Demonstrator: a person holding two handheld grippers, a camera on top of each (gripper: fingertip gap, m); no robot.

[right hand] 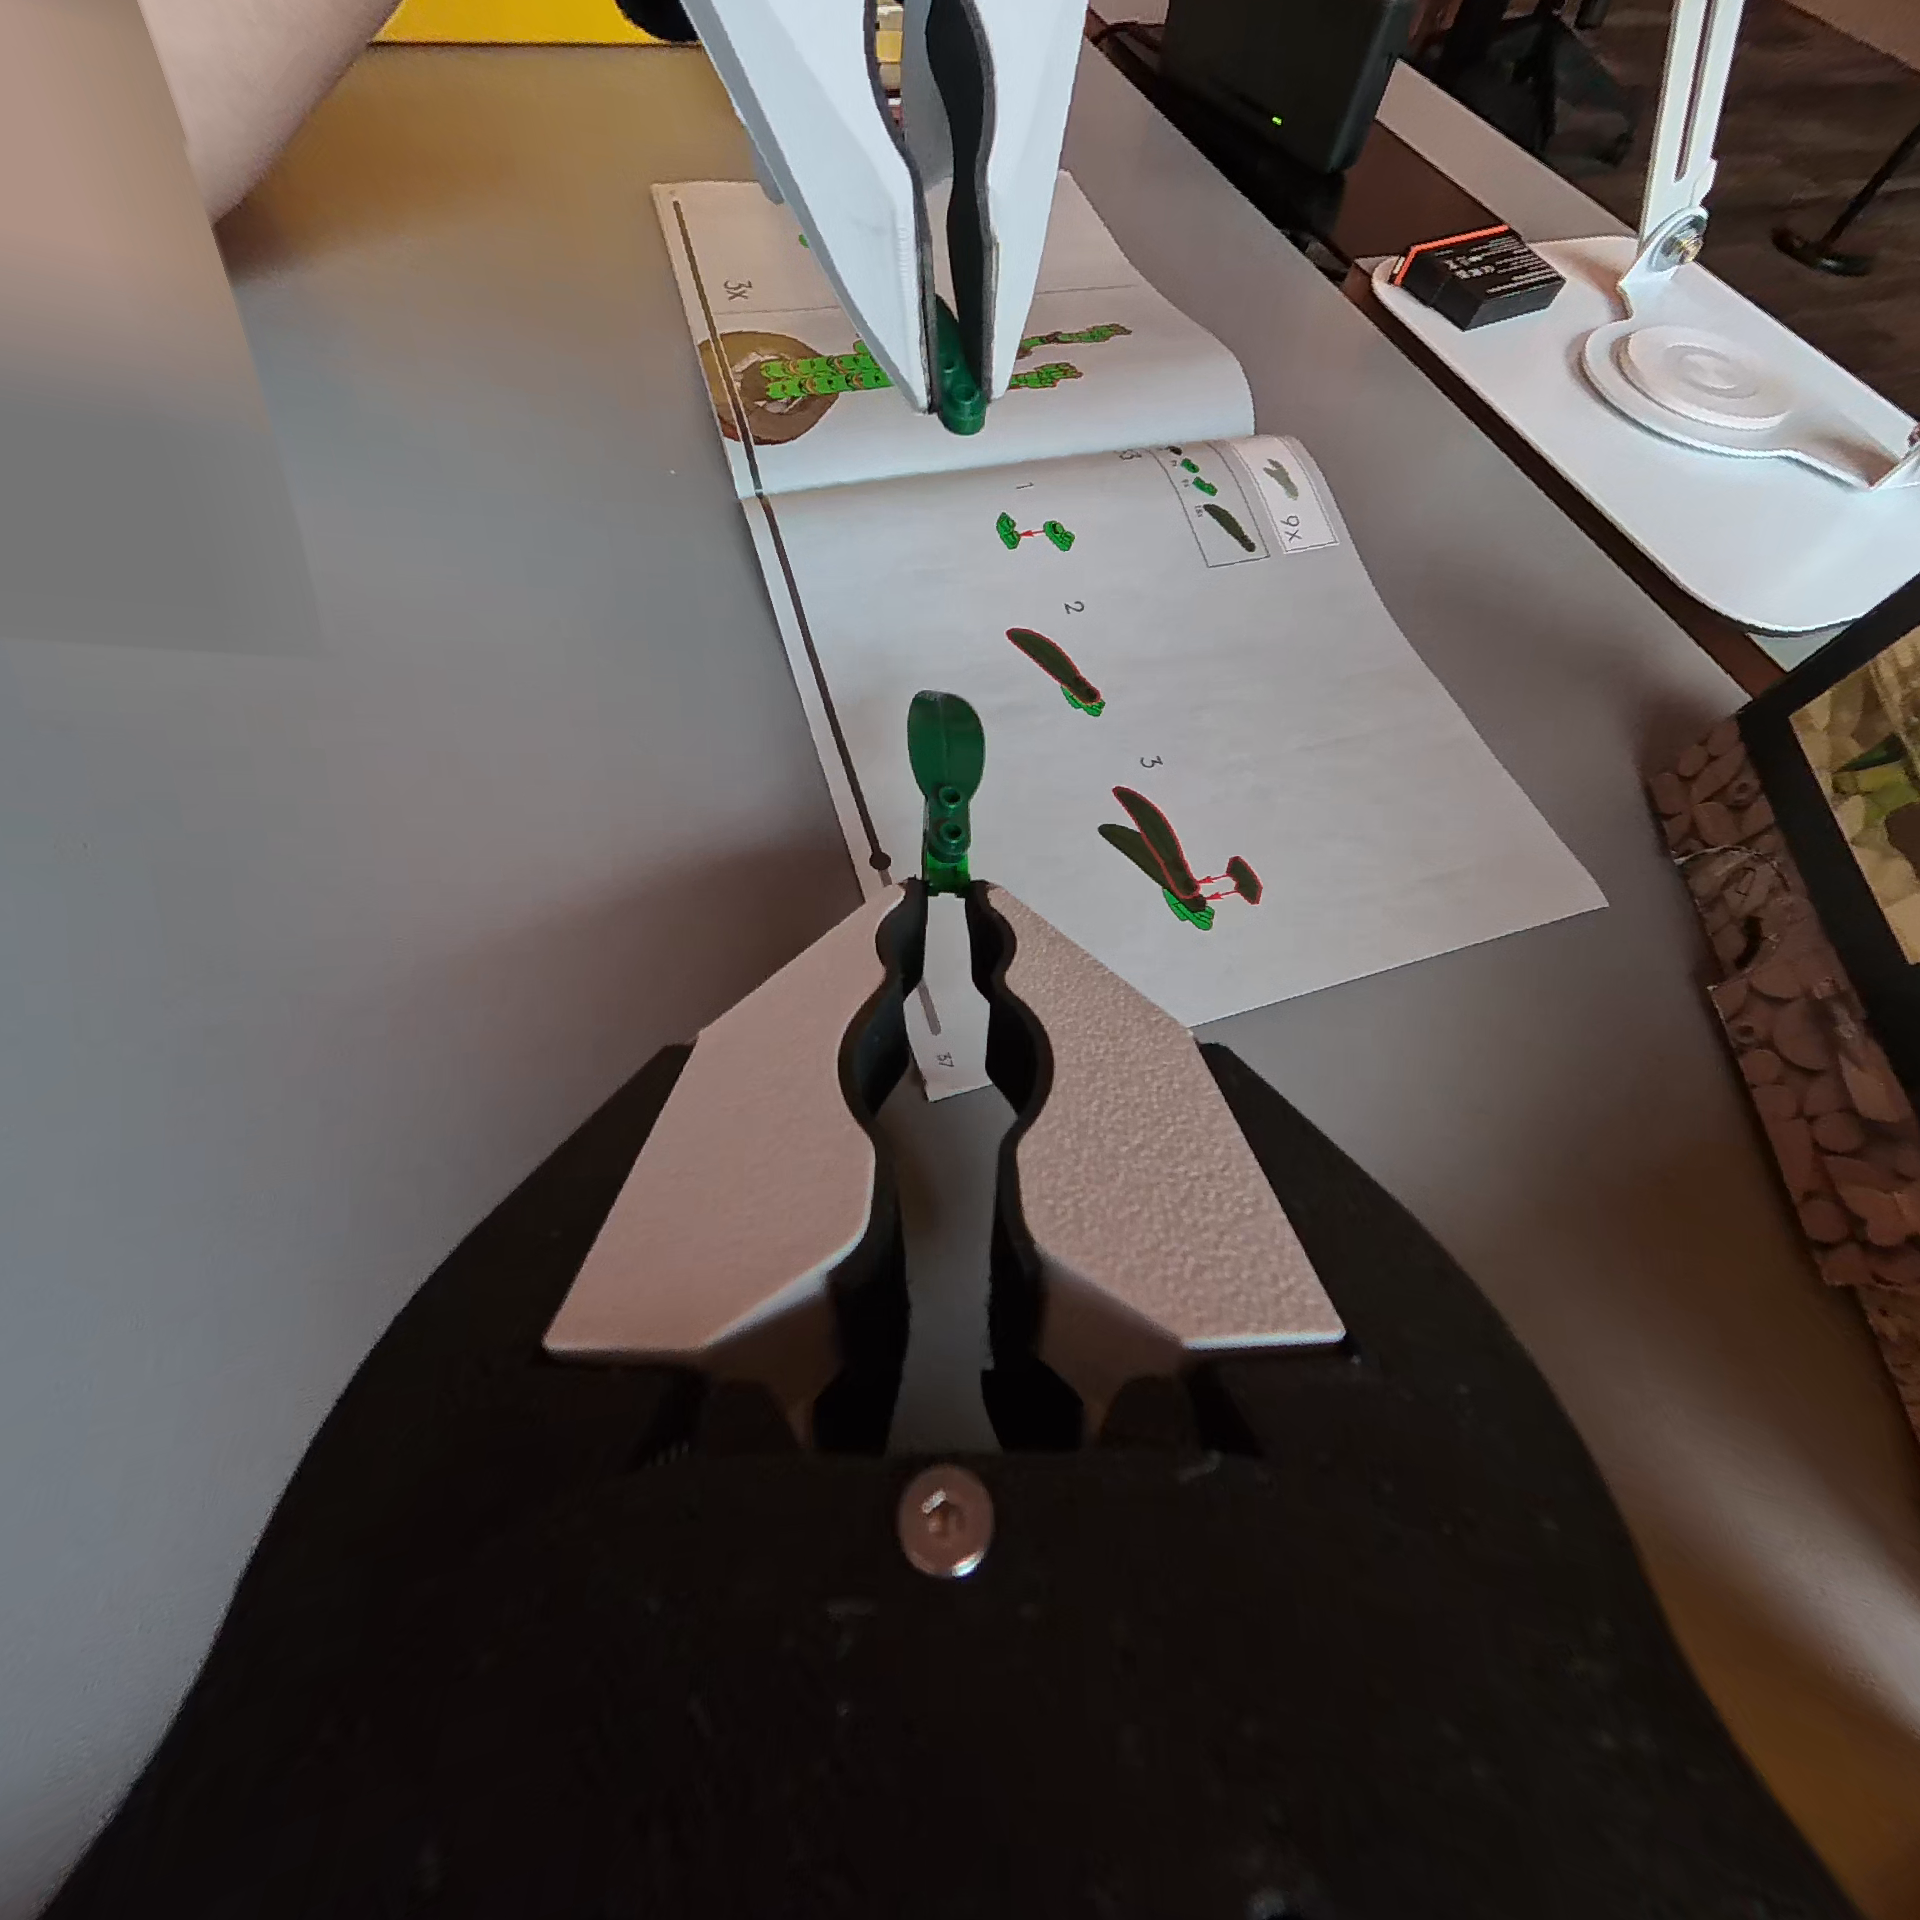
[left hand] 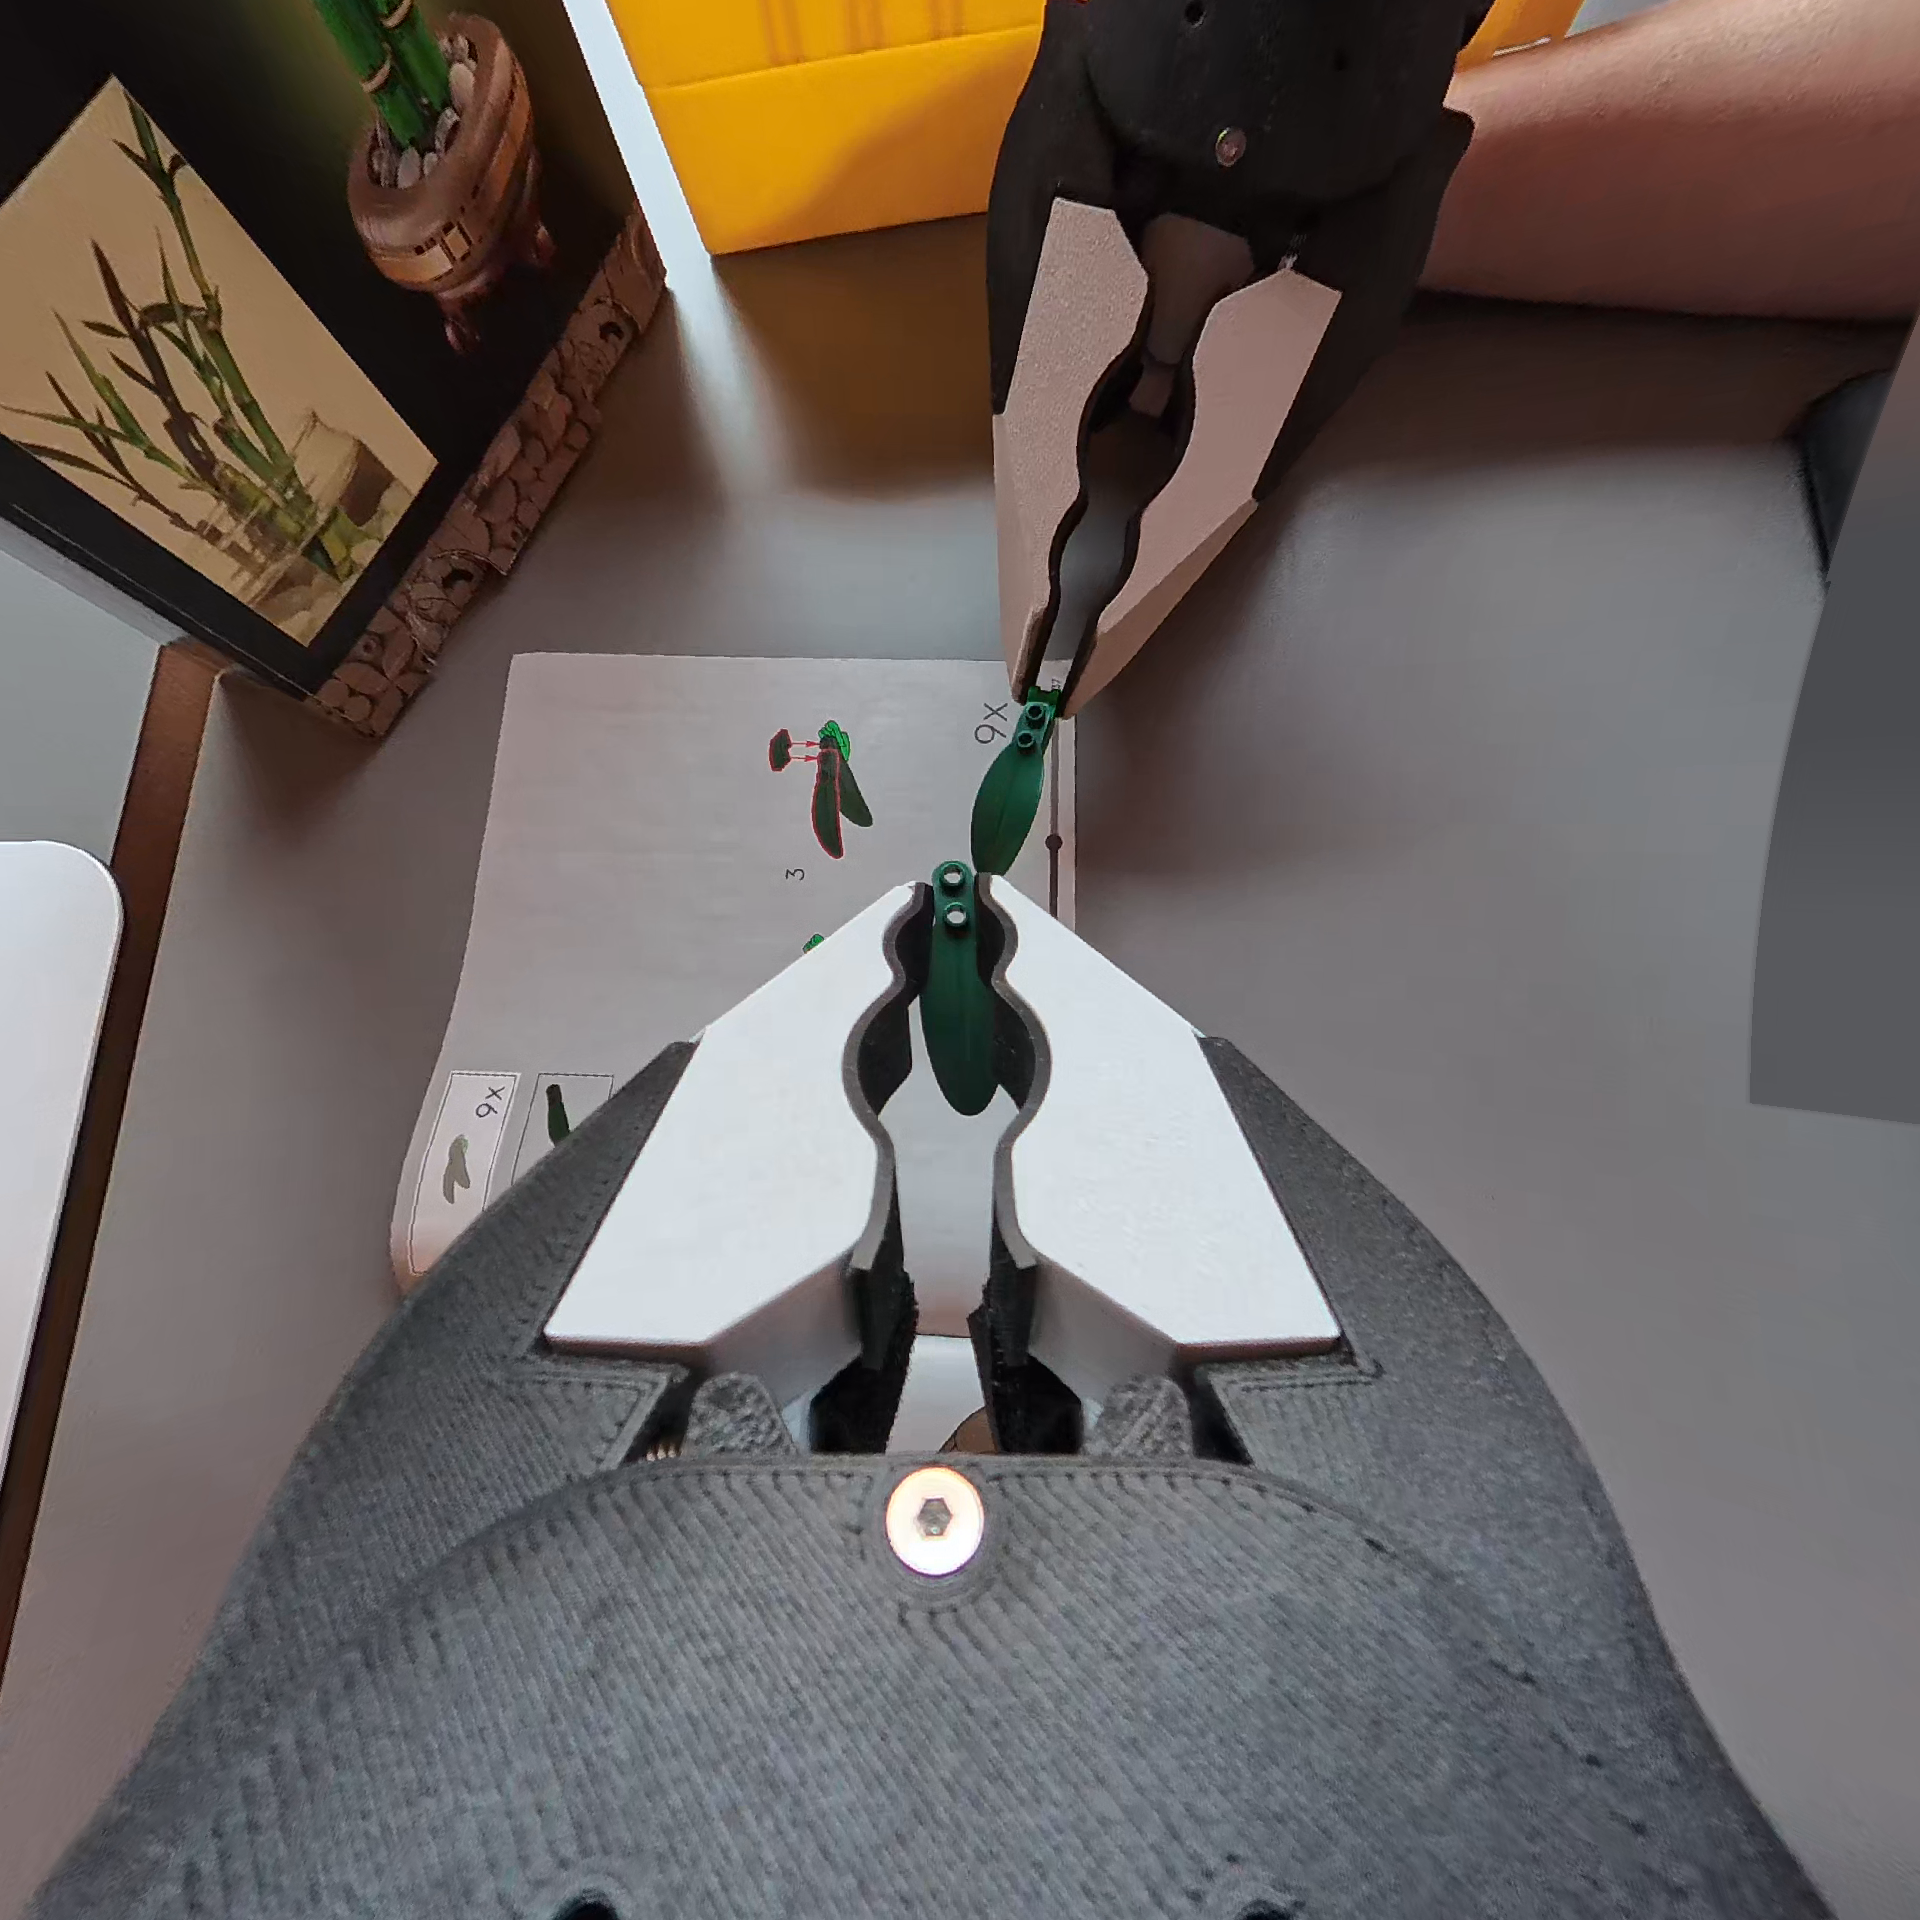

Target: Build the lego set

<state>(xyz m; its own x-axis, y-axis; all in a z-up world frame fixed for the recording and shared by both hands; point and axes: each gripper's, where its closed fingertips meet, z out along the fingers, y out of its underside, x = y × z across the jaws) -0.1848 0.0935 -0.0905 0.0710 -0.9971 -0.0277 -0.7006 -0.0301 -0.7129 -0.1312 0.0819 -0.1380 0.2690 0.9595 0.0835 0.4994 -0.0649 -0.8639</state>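
Note:
My left gripper (left hand: pixel 954 883) is shut on a dark green lego leaf (left hand: pixel 956 1013); its studded end pokes out past the fingertips and its blade lies back between the fingers. My right gripper (right hand: pixel 945 885) is shut on a small bright green piece joined to a second dark green leaf (right hand: pixel 943 748), whose blade points away from me. In the left wrist view the right gripper (left hand: pixel 1047 698) comes in from above with its leaf (left hand: pixel 1006 800) hanging down, its tip close to my left leaf's studs. In the right wrist view the left gripper (right hand: pixel 961 410) hangs over the booklet, leaf end (right hand: pixel 961 405) showing.
An open instruction booklet (right hand: pixel 1247 727) lies on the grey table (left hand: pixel 1403 831) under both grippers. The lego set box (left hand: pixel 260 343) stands at one side. A yellow box (left hand: pixel 831 114) sits behind. A white stand base (right hand: pixel 1714 436) with a small black block (right hand: pixel 1475 275) lies beyond the table edge. About 8 cm separates my left fingertips from my right.

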